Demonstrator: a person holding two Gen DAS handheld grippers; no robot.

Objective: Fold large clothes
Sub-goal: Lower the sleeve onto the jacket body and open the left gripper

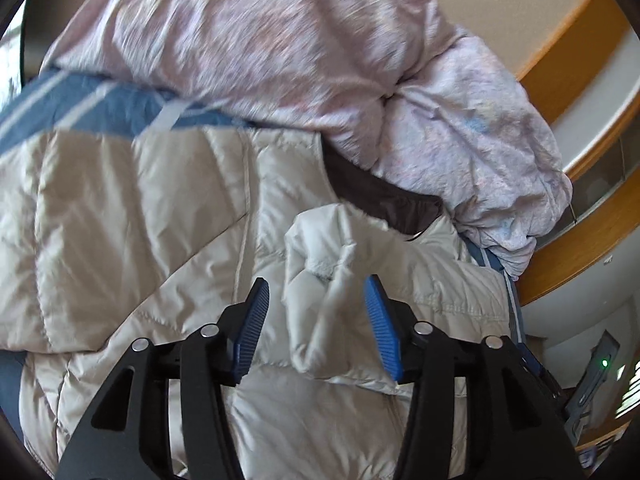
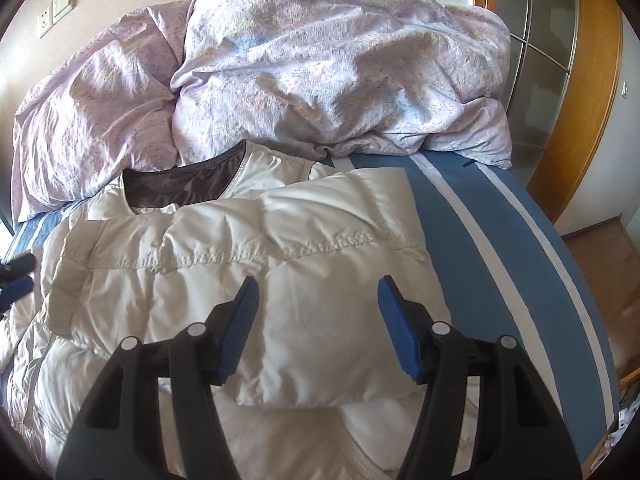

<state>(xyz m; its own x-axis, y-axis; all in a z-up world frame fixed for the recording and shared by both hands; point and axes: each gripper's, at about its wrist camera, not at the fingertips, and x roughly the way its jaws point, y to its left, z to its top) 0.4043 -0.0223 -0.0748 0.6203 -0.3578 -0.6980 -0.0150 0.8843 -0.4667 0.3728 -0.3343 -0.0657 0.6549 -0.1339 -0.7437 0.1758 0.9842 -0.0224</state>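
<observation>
A cream quilted down jacket point(image 2: 280, 260) lies spread on the bed, its dark brown lining point(image 2: 180, 184) showing at the collar. One sleeve is folded across the jacket's body. My right gripper point(image 2: 318, 320) hovers over that folded sleeve, open, with nothing pinched. In the left wrist view the jacket point(image 1: 140, 220) fills the lower half. A bunched sleeve end point(image 1: 332, 264) stands up between the blue pads of my left gripper point(image 1: 318, 320); a gap shows beside the left pad, so the jaws are open. The left gripper point(image 2: 16, 276) also shows at the far left edge of the right wrist view.
A crumpled pale pink duvet point(image 2: 320, 60) is heaped at the head of the bed, right behind the jacket. The blue sheet with white stripes point(image 2: 500, 260) lies bare to the right. A wooden door frame point(image 2: 580, 120) and floor sit beyond the bed's right edge.
</observation>
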